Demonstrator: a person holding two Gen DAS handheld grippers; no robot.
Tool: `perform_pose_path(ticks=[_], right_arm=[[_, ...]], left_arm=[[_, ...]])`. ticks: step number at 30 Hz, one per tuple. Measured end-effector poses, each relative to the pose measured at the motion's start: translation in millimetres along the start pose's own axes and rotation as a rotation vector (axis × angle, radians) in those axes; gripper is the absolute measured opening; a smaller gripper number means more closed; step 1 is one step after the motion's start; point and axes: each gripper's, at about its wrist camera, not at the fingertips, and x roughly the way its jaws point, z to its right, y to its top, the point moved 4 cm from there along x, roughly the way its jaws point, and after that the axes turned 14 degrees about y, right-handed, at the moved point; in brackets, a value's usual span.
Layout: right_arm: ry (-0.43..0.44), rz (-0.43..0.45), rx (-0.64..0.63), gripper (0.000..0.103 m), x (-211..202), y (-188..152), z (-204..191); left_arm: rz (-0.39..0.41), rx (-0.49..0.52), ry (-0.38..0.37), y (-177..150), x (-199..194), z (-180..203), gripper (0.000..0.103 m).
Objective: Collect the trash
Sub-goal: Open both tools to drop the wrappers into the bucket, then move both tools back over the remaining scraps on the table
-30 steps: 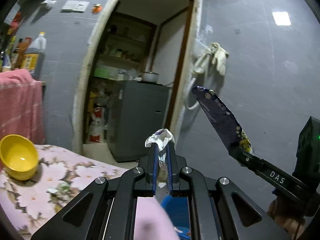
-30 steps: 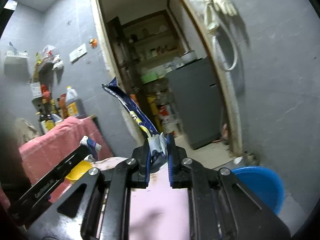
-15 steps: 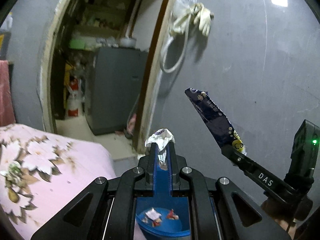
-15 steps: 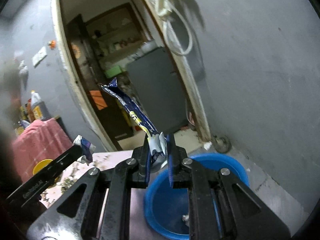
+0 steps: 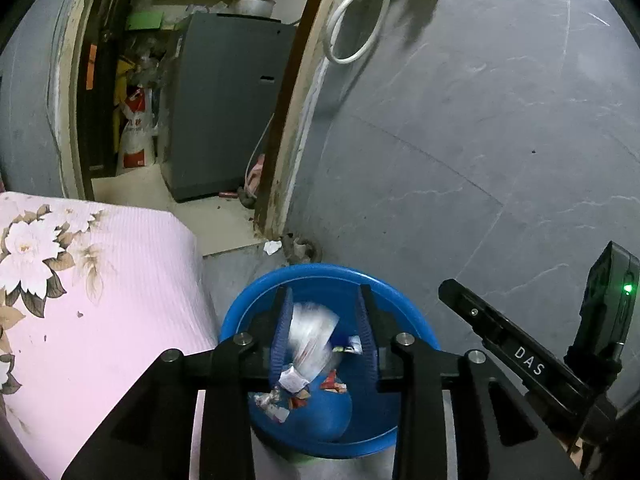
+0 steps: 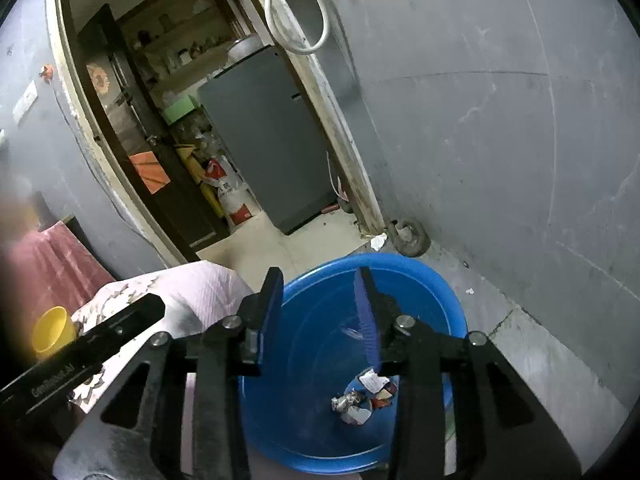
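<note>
A blue basin [image 5: 256, 304] stands on the floor beside the table and also shows in the right wrist view [image 6: 424, 276]. Several crumpled wrappers [image 5: 288, 396] lie in its bottom, also seen in the right wrist view [image 6: 362, 398]. My left gripper [image 5: 324, 332] is open above the basin; a blurred whitish wrapper [image 5: 310, 334] is falling between its fingers. My right gripper [image 6: 318, 312] is open and empty above the basin. Its finger [image 5: 492, 332] shows at the right of the left wrist view.
The table with a pink flowered cloth [image 5: 100, 280] is left of the basin. A yellow bowl [image 6: 52, 330] sits on it. A grey wall [image 5: 480, 140] is behind, and a doorway with a grey cabinet [image 5: 224, 100] is to the left.
Both grippers have tipped down over the basin and opened. The crumpled wrapper has left the left gripper and the dark blue wrapper has left the right gripper.
</note>
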Motion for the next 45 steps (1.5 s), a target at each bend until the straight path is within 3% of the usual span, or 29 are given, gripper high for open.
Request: perform_pose_path(ticks=[10,24,34,40,45], right_arm=[[0.001,0.012,-0.016,0.057,-7,2,-12],[0.057,0.059,-0.116,0.067,-29,10,-77],[0.123,0.109,-0.190,0.094,-43,6,-143],[0.157,0.127,-0.240,0.103,-45,-2,-184],[0.201,0.146,-0.282,0.103,-41,-13,-218]], left_arm=[[0.021,-0.010,0.010,0,-10,-11,0.033],[0.126,-0.047,0.080,13,-77,-54,0.037],[0.239,-0.110,0.159,17,-141,-104,0.055],[0.286,-0.151,0.235,10,-175,-140,0.072],[0.335,-0.168,0.331,0,-198,-170,0.084]])
